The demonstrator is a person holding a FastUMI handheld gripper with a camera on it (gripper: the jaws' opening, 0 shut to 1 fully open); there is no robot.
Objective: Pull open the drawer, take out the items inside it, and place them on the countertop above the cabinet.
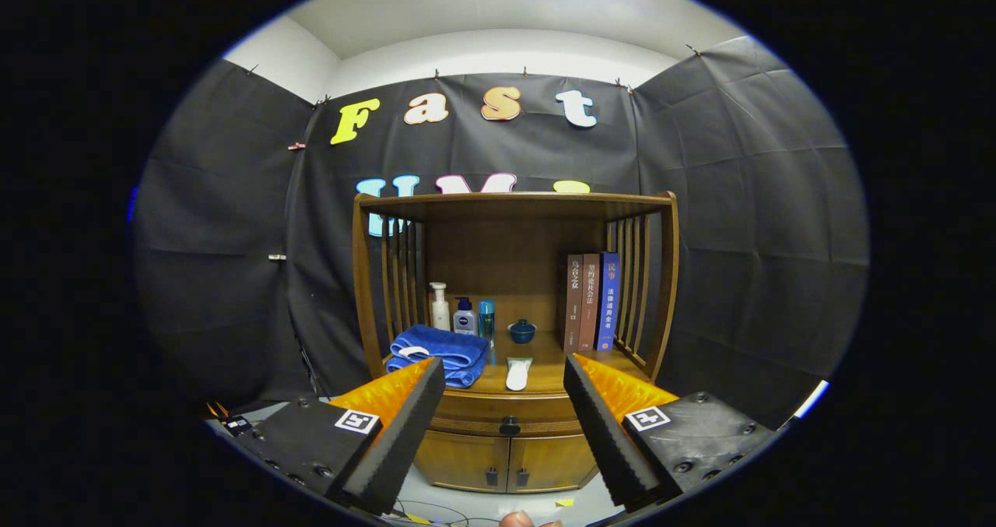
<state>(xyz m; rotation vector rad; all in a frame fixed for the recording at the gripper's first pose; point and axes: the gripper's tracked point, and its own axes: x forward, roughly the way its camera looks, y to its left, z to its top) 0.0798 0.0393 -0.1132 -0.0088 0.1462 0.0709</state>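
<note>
Gripper view: the gripper (504,371) is held level and aimed at a wooden cabinet (510,332), its two fingers (405,418) spread wide apart and holding nothing. Between and just beyond them sits one closed drawer (506,416) with one dark knob (510,426), above two lower doors (506,461). Farther on, the countertop (545,367) holds one folded blue towel (438,353), one white flat item (518,373), three bottles (464,311), one blue lidded cup (522,330) and three upright books (591,301).
</note>
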